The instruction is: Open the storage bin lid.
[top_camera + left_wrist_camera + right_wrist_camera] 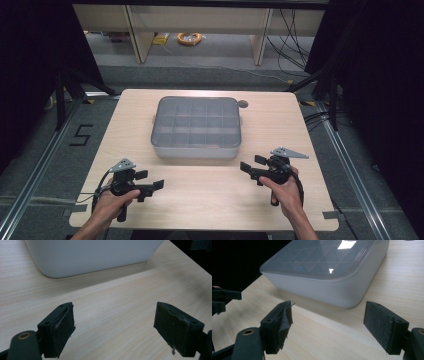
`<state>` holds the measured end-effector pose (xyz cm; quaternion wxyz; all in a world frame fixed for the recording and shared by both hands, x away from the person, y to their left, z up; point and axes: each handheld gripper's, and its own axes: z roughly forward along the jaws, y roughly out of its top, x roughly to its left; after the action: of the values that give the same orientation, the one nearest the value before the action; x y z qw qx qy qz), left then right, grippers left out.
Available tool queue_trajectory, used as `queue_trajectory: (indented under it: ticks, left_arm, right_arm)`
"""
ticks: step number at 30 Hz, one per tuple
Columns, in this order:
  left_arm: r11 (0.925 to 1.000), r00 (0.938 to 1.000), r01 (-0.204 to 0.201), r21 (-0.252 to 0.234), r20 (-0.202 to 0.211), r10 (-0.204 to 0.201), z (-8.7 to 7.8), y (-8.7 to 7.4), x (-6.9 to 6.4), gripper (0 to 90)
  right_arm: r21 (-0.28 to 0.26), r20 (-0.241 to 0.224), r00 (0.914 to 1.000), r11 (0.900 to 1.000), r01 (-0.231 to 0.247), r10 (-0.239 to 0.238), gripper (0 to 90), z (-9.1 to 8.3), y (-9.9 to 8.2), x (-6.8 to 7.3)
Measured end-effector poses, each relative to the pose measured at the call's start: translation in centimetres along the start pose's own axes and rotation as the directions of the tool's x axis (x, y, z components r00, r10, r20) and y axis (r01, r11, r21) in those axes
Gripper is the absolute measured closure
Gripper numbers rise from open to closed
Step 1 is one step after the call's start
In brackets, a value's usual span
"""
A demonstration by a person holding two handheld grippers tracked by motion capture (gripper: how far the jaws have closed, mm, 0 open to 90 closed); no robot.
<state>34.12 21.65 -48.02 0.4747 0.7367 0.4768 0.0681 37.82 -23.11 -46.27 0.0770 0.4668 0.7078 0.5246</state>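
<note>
Closed grey box (196, 128) sitting mid-table (215, 200), clear lid on, compartment grid showing through it. Left gripper (157, 184) low at the near left, pointing right across the bare wood, held in a hand (112, 200). Jaws spread wide, nothing between them, just wood grain under the pads (61, 336) in the left gripper view, with the box's rounded corner (50, 267) up ahead. Right gripper (248, 167) at the near right, aimed left toward the box's front corner, close but apart from it. Jaws wide open too, gripping nothing; box wall (329, 293) well beyond the pads (379, 327) in the right gripper view. Left gripper's tips (222, 300) visible at the far left edge there. Neither gripper touching the box.
</note>
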Motion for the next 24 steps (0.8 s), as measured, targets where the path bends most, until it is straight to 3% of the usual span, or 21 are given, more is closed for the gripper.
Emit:
queue_trajectory:
  ticks: [1,4,8,11,14,20,21,24]
  left_arm:
    - [1.0,1.0,-0.003,-0.002,0.005,0.003,0.1,0.1,0.1,15.8]
    - [0.9998,0.9998,0.017,-0.011,0.009,-0.017,0.2,0.5,0.4,15.9]
    - [0.9989,0.9993,0.036,-0.031,-0.004,-0.036,0.3,1.4,1.0,16.1]
    - [0.9977,0.9986,0.053,-0.042,-0.004,-0.053,0.2,2.2,1.6,16.1]
    - [0.9964,0.9982,0.06,-0.06,-0.001,-0.06,0.3,3.0,2.1,16.1]
    - [0.9928,0.9961,0.086,-0.084,-0.013,-0.087,0.5,4.8,3.3,16.2]
    - [0.9919,0.9952,0.096,-0.083,-0.012,-0.097,0.6,5.0,3.6,16.4]
    - [0.9893,0.992,0.126,-0.073,0.005,-0.126,0.9,5.6,4.1,17.0]
  right_arm:
    - [0.018,0.009,0.9993,0.9991,-0.037,0.037,23.8,-0.1,0.2,0.2]
    - [-0.002,0.021,0.9998,1.0,0.002,-0.002,23.9,0.2,1.0,-0.6]
    - [-0.005,0.021,0.9998,1.0,0.003,-0.003,24.1,0.6,1.5,-1.0]
    - [0.002,0.026,0.999,0.9994,-0.036,0.036,24.5,1.3,1.9,-1.3]
    - [0.003,0.028,0.9995,0.9999,-0.013,0.013,24.9,1.7,2.2,-1.7]
    - [0.001,0.01,0.9965,0.9966,-0.083,0.083,25.8,3.0,3.4,-2.1]
    - [-0.01,0.019,0.9988,0.9989,-0.045,0.046,25.9,3.3,3.6,-2.5]
    - [-0.009,0.026,0.9982,0.9985,-0.054,0.054,25.9,3.7,4.0,-2.7]
